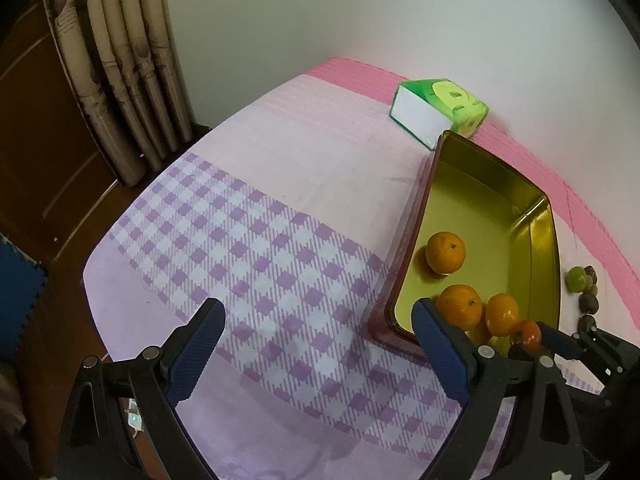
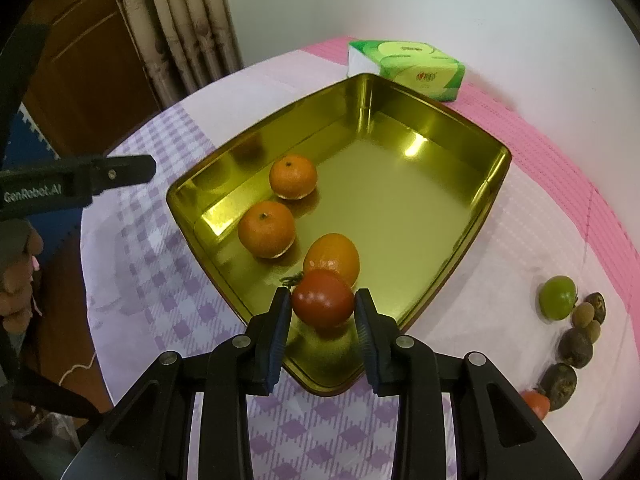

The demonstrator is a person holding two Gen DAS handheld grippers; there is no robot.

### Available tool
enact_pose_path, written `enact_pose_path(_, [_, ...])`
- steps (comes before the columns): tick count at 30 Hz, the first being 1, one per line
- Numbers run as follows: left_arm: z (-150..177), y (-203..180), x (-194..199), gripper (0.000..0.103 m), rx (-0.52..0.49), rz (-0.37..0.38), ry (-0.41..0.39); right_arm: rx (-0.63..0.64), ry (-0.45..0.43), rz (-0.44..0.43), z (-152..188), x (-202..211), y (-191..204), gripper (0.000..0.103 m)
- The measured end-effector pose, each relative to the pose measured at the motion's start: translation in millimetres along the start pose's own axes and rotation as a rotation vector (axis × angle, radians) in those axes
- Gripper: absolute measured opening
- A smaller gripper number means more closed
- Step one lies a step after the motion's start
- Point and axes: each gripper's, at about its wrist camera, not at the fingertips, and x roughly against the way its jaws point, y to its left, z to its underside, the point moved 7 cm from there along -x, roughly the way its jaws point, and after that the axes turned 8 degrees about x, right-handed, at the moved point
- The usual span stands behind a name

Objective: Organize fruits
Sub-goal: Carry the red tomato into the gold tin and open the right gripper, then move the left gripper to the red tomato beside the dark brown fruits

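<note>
A gold tin [image 2: 506, 156] on the checked cloth holds three oranges [image 2: 293, 176] [image 2: 266, 229] [image 2: 334, 256]. My right gripper [image 2: 322, 294] is shut on a red tomato [image 2: 322, 299], which sits over the tin's near corner, close in front of the nearest orange. From the left wrist view the same tomato [image 1: 530, 335] shows between the right gripper's pads at the tin's [image 1: 536, 248] near end. My left gripper [image 1: 316, 306] stands open over the cloth, left of the tin, with nothing between its fingers.
A green tissue box [image 2: 404, 68] lies behind the tin by the wall. Right of the tin are a green fruit [image 2: 557, 297], several dark and brown fruits [image 2: 576, 346] and another red tomato [image 2: 536, 402]. The table edge, a curtain [image 1: 132, 60] and a door are to the left.
</note>
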Motion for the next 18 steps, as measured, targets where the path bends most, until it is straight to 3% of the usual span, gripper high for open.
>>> enact_pose_path(9, [0.2,-9.8,3.3,0.093,-0.047,0.001,-0.034,-0.101,-0.122,0.044,8.3,43.7,-33.6,0.038])
enact_pose_path(18, [6.1,-32.0,9.5,0.093,-0.135,0.017,-0.074,-0.306,-0.132,0.266,89.5,85.7,-145.8,0.042])
